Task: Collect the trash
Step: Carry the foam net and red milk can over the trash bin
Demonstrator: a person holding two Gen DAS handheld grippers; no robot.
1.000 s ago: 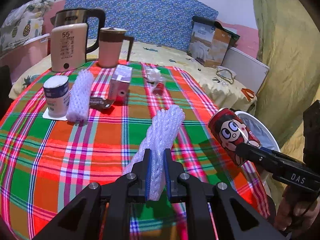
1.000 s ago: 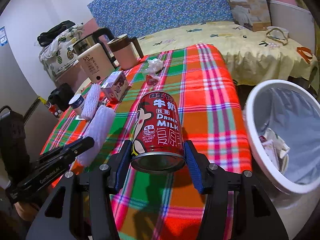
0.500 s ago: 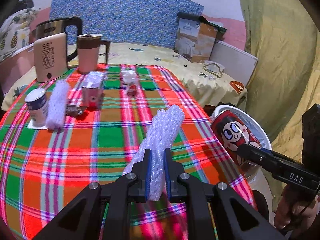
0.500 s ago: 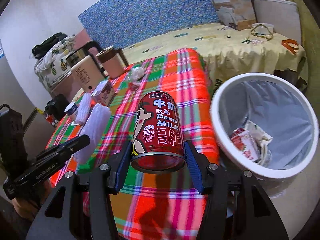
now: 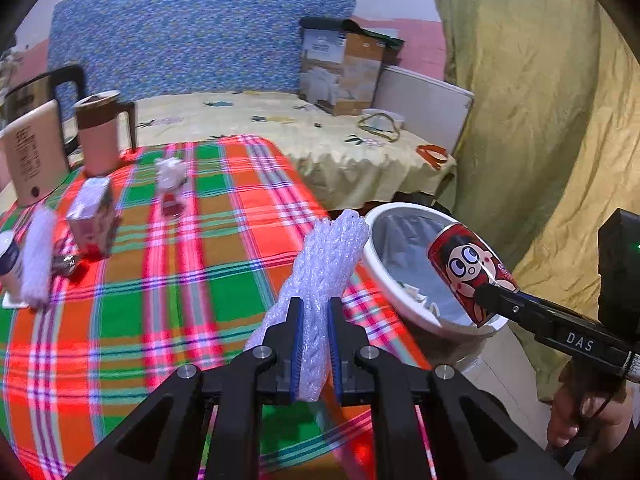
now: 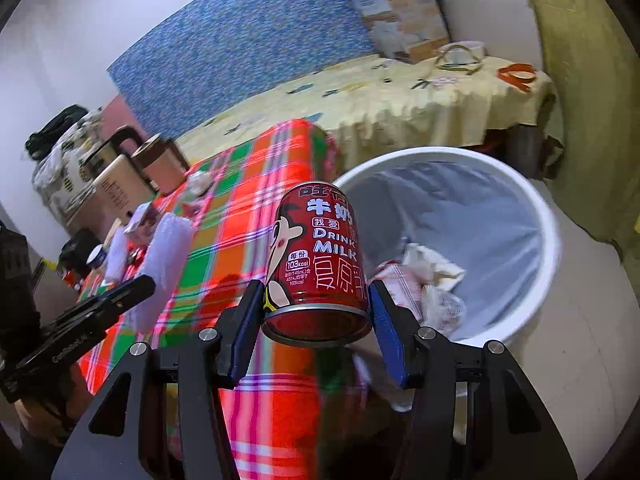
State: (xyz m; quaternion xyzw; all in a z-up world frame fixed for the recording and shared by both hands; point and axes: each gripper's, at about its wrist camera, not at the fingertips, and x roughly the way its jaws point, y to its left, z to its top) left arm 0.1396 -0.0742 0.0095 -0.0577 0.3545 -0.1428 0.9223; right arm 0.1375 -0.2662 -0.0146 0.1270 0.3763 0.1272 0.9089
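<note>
My left gripper (image 5: 314, 312) is shut on a white foam net sleeve (image 5: 326, 268) and holds it above the right edge of the plaid table (image 5: 180, 288). It also shows in the right wrist view (image 6: 160, 272). My right gripper (image 6: 318, 316) is shut on a red milk can (image 6: 316, 256), held by the near rim of the white trash bin (image 6: 532, 216). The can (image 5: 468, 272) and bin (image 5: 374, 260) show right of the sleeve in the left wrist view. Crumpled wrappers (image 6: 428, 276) lie in the bin.
On the table stand a second foam sleeve (image 5: 36, 256), a small carton (image 5: 92, 216), a crumpled wrapper (image 5: 170, 172), a small cup (image 5: 9, 264), a beige kettle (image 5: 34, 156) and a brown jug (image 5: 100, 132). A bed with a yellow cover (image 5: 320, 140) lies behind.
Both grippers have moved right with their loads, from over the table toward the bin. The can now hangs at the bin's rim and the sleeve is at the table's right edge.
</note>
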